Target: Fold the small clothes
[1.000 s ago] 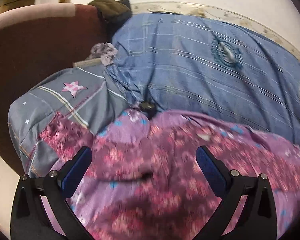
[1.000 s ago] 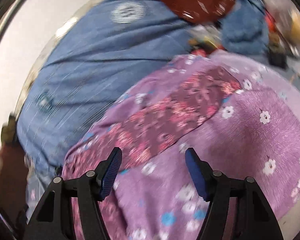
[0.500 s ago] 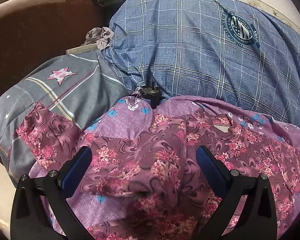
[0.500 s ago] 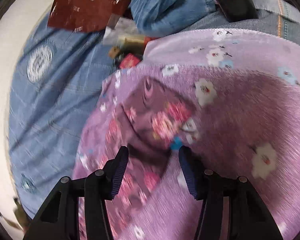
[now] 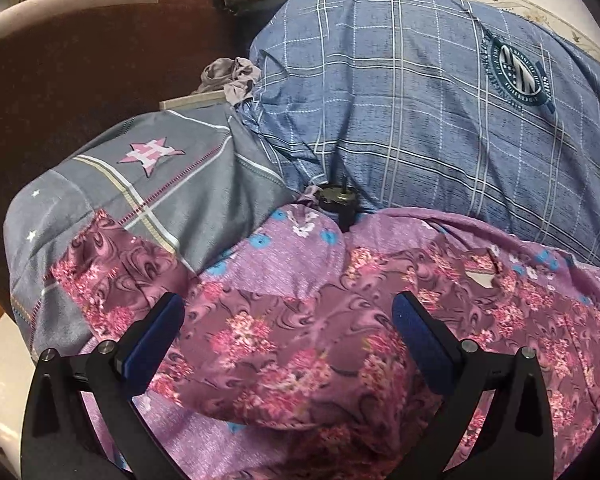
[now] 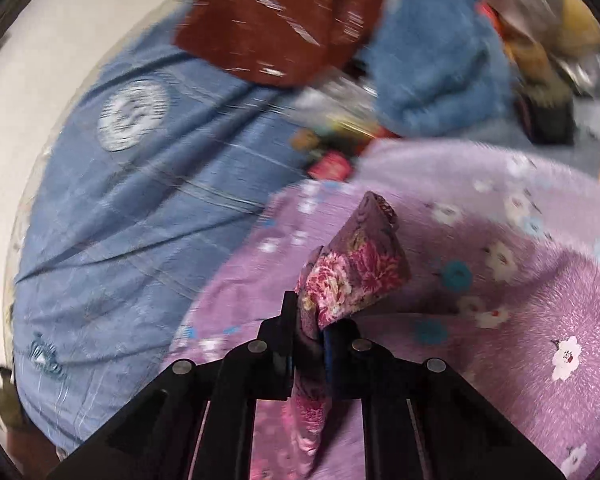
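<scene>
Change: right hand-held gripper point(image 6: 309, 326) has just been closing, from spread jaws above the cloth to jaws pinched on a fold of the floral garment point(image 6: 354, 272).
Right hand-held gripper: clamped on the garment; a bunched corner stands up from it at frame centre.
Left hand-held gripper point(image 5: 286, 320): jaws wide apart, poised over the floral garment point(image 5: 284, 356); contact cannot be told.
Garment: spread across the lower half of the left view on a lilac flowered sheet point(image 5: 284, 256).
Surroundings: blue checked blanket point(image 5: 420, 112) upper right; grey pillow point(image 5: 140, 184) centre left, with the garment's sleeve over it.
</scene>
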`<state>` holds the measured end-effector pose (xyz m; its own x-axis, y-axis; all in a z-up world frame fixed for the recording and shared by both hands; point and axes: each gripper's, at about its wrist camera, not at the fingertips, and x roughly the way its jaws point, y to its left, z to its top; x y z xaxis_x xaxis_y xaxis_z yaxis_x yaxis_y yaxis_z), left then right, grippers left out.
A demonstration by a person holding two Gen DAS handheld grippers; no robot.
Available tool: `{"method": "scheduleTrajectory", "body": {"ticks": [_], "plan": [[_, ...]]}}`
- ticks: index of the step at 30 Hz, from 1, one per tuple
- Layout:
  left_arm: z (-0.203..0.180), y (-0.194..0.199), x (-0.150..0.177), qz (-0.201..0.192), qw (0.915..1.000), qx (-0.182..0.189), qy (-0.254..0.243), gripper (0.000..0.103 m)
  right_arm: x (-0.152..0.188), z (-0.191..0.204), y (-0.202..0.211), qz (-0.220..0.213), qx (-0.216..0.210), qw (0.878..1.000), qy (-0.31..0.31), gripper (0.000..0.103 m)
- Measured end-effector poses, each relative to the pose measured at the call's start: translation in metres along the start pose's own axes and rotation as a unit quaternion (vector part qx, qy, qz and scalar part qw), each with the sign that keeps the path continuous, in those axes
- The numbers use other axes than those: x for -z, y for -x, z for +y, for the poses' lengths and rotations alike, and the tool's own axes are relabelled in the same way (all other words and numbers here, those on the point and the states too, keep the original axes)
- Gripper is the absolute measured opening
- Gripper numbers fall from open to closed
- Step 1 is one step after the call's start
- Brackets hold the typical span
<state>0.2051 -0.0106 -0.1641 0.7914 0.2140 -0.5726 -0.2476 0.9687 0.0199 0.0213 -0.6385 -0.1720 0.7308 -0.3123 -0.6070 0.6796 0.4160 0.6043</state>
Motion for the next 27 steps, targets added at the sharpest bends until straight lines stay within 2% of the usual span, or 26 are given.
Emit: {"method": "scheduleTrajectory", "body": {"ticks": [4,9,11,16,21,23,25,26,27], "plan": [[0.005,-0.002,-0.004,-0.004,0.9999,-0.014,0.004,0.103,0.012,0.056,0.019,0.0,-0.052,0.997,0.049,0.01],[0.019,-0.007,-0.01,-0.005,0.9992,-0.031,0.023,0.103,0.065,0.148,0.024,0.049,-0.13,0.982,0.131,0.01],[0.027,-0.009,-0.012,-0.004,0.9988,-0.035,0.035,0.103,0.1,0.189,0.02,0.081,-0.166,0.969,0.161,0.01],[0.049,-0.017,-0.016,0.007,0.9968,-0.046,0.065,0.103,0.189,0.26,0.008,0.156,-0.232,0.941,0.192,0.01],[0.068,-0.022,-0.02,0.01,0.9947,-0.058,0.085,0.103,0.288,0.319,-0.014,0.228,-0.261,0.912,0.22,0.011],[0.076,-0.025,-0.021,0.011,0.9938,-0.062,0.091,0.103,0.323,0.333,-0.022,0.27,-0.27,0.896,0.226,0.016],[0.084,-0.028,-0.022,0.014,0.9928,-0.067,0.099,0.103,0.352,0.342,-0.024,0.322,-0.276,0.875,0.235,0.029],[0.09,-0.03,-0.022,0.017,0.9918,-0.07,0.105,0.103,0.359,0.345,-0.024,0.337,-0.287,0.866,0.233,0.047],[0.093,-0.031,-0.023,0.019,0.9912,-0.071,0.11,0.103,0.359,0.341,-0.02,0.336,-0.299,0.863,0.229,0.059]]}}
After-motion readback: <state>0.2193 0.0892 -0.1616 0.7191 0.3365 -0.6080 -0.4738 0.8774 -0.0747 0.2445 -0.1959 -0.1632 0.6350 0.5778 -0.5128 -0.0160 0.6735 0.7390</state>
